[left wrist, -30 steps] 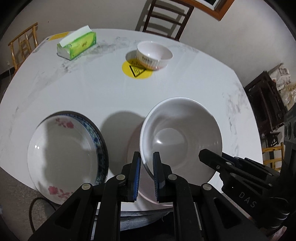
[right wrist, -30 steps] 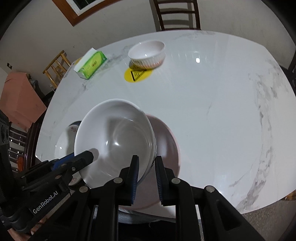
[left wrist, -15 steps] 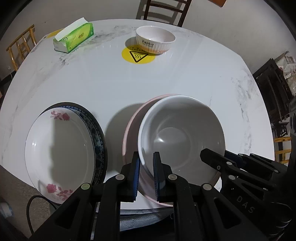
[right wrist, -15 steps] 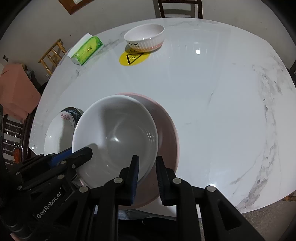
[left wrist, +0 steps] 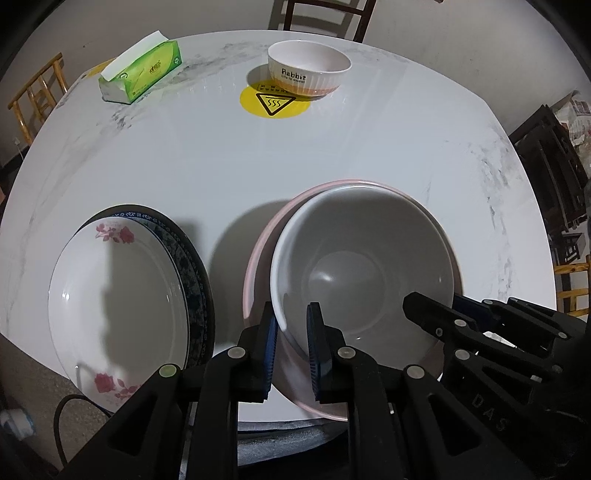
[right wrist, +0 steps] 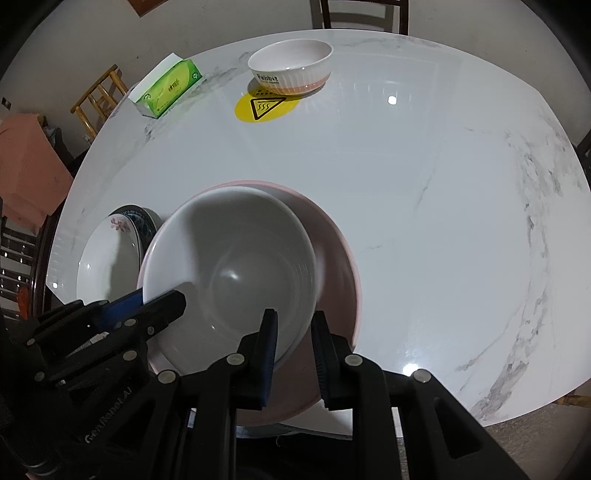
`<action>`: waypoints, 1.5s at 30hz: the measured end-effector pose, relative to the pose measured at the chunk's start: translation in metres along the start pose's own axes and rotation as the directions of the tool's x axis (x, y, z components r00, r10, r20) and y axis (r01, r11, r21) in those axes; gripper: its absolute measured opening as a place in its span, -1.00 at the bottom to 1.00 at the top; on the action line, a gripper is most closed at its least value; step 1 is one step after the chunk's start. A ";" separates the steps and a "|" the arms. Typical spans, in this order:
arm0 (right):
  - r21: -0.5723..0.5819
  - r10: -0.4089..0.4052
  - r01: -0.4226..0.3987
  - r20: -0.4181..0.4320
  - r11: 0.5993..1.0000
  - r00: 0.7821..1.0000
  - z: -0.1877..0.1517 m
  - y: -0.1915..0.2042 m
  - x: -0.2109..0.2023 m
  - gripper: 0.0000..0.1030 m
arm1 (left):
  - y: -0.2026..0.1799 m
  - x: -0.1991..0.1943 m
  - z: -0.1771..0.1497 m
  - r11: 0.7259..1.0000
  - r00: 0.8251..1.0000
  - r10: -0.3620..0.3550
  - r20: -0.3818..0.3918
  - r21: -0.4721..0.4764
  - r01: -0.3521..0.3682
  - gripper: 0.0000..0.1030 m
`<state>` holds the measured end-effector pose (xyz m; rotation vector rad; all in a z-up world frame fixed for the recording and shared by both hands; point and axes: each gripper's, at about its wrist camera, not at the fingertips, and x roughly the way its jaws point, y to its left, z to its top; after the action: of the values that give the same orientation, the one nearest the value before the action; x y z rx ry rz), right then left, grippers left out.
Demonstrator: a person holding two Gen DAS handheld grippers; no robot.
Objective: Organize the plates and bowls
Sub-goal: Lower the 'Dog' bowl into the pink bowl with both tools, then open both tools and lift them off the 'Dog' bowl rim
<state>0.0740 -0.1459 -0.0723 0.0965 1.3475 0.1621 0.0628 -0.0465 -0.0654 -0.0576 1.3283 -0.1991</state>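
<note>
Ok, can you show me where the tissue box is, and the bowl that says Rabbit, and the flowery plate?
tissue box [left wrist: 146, 68], left wrist view, on its green side.
Rabbit bowl [left wrist: 306, 75], left wrist view, on its outer wall by the lettering.
flowery plate [left wrist: 114, 295], left wrist view, on its white middle.

White marble table [left wrist: 332, 155], dark chair [left wrist: 321, 16] behind (pale wall).

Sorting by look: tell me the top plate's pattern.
White with pink roses, top plate; left wrist view.

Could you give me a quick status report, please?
Left gripper and right gripper clamp the large white bowl by opposite rims. Bowl inside the pink bowl. Nothing in the way.
</note>
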 end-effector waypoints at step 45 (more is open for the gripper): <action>-0.026 -0.008 0.010 0.090 1.000 0.996 0.003 -0.009 -0.023 -0.36 | 0.005 -0.019 0.005 0.999 0.997 -0.039 0.063 -0.019 0.041 -0.50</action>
<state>0.0725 -0.1589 -0.0515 0.0751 1.2556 0.1660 0.0642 -0.0382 -0.0465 -0.1069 1.2674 -0.2163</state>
